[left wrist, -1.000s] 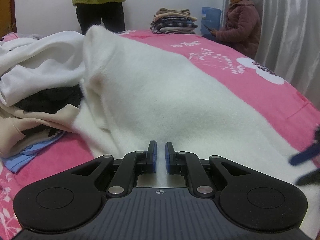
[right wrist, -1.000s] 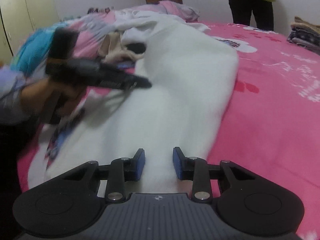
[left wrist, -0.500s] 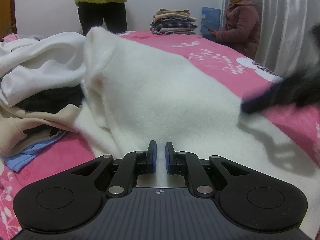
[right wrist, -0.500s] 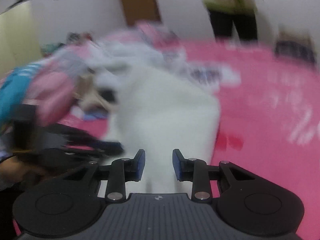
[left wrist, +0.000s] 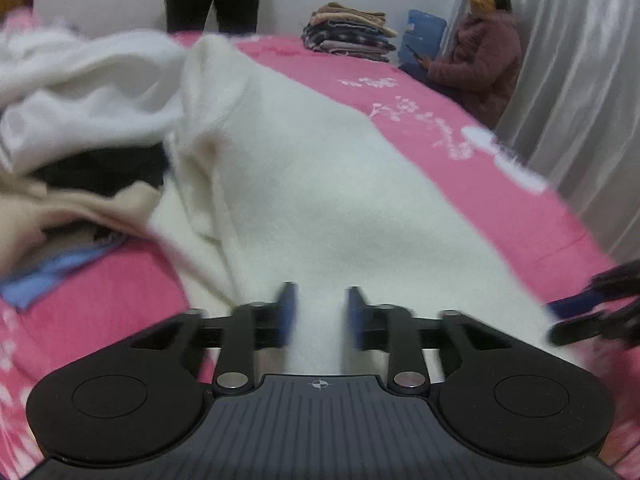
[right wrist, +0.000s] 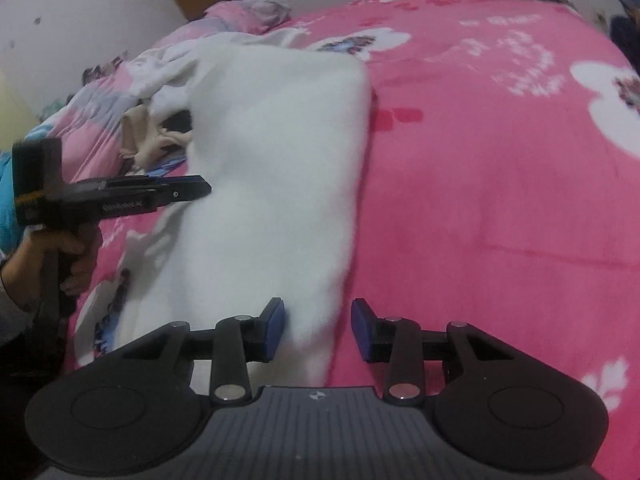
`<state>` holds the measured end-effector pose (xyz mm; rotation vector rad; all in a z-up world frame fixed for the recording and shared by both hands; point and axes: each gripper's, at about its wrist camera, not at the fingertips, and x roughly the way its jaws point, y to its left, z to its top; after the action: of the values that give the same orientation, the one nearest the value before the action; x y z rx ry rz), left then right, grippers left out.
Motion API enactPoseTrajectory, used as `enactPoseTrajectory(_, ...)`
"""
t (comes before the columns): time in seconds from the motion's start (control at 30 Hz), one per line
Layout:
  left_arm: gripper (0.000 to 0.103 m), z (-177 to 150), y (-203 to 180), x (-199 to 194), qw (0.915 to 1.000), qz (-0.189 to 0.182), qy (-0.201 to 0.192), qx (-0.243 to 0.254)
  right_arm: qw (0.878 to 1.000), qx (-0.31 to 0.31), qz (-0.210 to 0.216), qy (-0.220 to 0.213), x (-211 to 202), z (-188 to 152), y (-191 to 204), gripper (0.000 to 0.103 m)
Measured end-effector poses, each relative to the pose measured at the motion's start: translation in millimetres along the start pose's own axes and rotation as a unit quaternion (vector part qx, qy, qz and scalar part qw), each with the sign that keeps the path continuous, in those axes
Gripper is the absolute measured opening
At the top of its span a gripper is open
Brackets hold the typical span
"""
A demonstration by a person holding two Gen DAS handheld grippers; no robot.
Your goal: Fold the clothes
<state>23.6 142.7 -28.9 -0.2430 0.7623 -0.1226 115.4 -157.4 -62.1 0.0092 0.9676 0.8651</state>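
Left wrist view: the left claw (left wrist: 318, 312) hangs over the near end of a white fleece (left wrist: 320, 184) spread along the pink bed (left wrist: 500, 200). Its jaws are opening, cloth between them but the pads clear of it. The fleece looks soft, thick and light, likely to sag and drag; best taken at a near corner or hem. A heap of clothes (left wrist: 80, 128) lies to the left, a folded stack (left wrist: 348, 32) far off.

Right wrist view: the right claw (right wrist: 318, 330) is opening over the fleece's near right edge (right wrist: 332, 320), not pinching it. No containers seen.
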Motion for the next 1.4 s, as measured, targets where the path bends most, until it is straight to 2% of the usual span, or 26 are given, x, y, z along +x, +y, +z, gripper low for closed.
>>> enactPoseTrajectory(0.03,0.060,2,5,-4,0.9998,-0.007,-0.005,-0.020,1.000,-0.010,0.001,-0.006,-4,5,2,0.040)
enactPoseTrajectory(0.1,0.069,4,16,-10,0.9984,-0.001,-0.019,-0.054,0.999,-0.023,0.003,-0.030,-11,16,3,0.045)
enactPoseTrajectory(0.2,0.072,5,40,-11,0.9945,0.015,-0.028,-0.100,0.998,-0.013,0.000,-0.066,-15,35,-7,0.050)
enactPoseTrajectory(0.27,0.073,4,62,-9,0.9883,0.004,-0.030,-0.149,0.997,0.018,-0.016,-0.069,-6,48,-19,0.051)
enactPoseTrajectory(0.33,0.074,-3,91,-3,0.9702,-0.044,-0.028,-0.237,0.996,0.047,-0.031,-0.069,8,58,-30,0.051)
enactPoseTrajectory(0.37,0.075,-6,106,1,0.9544,-0.071,-0.025,-0.289,0.995,0.059,-0.026,-0.070,14,62,-34,0.051)
enactPoseTrajectory(0.4,0.075,-11,117,5,0.9391,-0.087,-0.021,-0.332,0.995,0.071,-0.016,-0.072,19,63,-38,0.051)
enactPoseTrajectory(0.43,0.076,-15,125,8,0.9271,-0.093,-0.015,-0.363,0.994,0.076,-0.012,-0.073,24,65,-41,0.051)
enactPoseTrajectory(0.47,0.076,-18,131,11,0.9190,-0.097,-0.013,-0.382,0.994,0.081,-0.008,-0.074,29,66,-43,0.051)
enactPoseTrajectory(0.5,0.077,-20,134,12,0.9154,-0.105,-0.017,-0.388,0.994,0.085,-0.005,-0.075,34,68,-45,0.051)
enactPoseTrajectory(0.53,0.079,-21,135,13,0.9142,-0.113,-0.028,-0.388,0.993,0.086,-0.004,-0.076,38,71,-46,0.051)
enactPoseTrajectory(0.6,0.086,-18,135,15,0.9175,-0.120,-0.043,-0.377,0.992,0.091,0.006,-0.083,40,71,-52,0.051)
enactPoseTrajectory(0.7,0.098,-10,129,22,0.9316,-0.134,-0.050,-0.334,0.990,0.110,0.025,-0.086,50,77,-63,0.051)
enactPoseTrajectory(0.73,0.098,-7,126,25,0.9377,-0.138,-0.051,-0.315,0.989,0.116,0.026,-0.084,54,78,-66,0.051)
enactPoseTrajectory(0.83,0.100,-2,117,33,0.9540,-0.136,-0.046,-0.263,0.991,0.117,-0.013,-0.070,67,84,-74,0.052)
enactPoseTrajectory(0.93,0.103,3,112,41,0.9606,-0.136,-0.050,-0.237,0.989,0.128,-0.002,-0.076,74,86,-85,0.052)
enactPoseTrajectory(1.0,0.103,8,112,46,0.9606,-0.141,-0.051,-0.234,0.988,0.134,0.012,-0.080,78,89,-92,0.052)
enactPoseTrajectory(1.07,0.103,14,114,53,0.9570,-0.152,-0.044,-0.243,0.987,0.136,0.019,-0.085,84,93,-96,0.052)
enactPoseTrajectory(1.17,0.103,24,126,63,0.9405,-0.196,-0.026,-0.276,0.986,0.137,0.037,-0.085,92,100,-100,0.053)
enactPoseTrajectory(1.2,0.103,27,129,66,0.9376,-0.203,-0.018,-0.282,0.986,0.134,0.046,-0.083,95,103,-102,0.053)
enactPoseTrajectory(1.27,0.103,32,128,71,0.9385,-0.205,-0.008,-0.278,0.983,0.147,0.073,-0.079,99,106,-109,0.053)
enactPoseTrajectory(1.4,0.102,41,120,86,0.9385,-0.202,-0.014,-0.280,0.970,0.190,0.137,-0.065,110,110,-125,0.053)
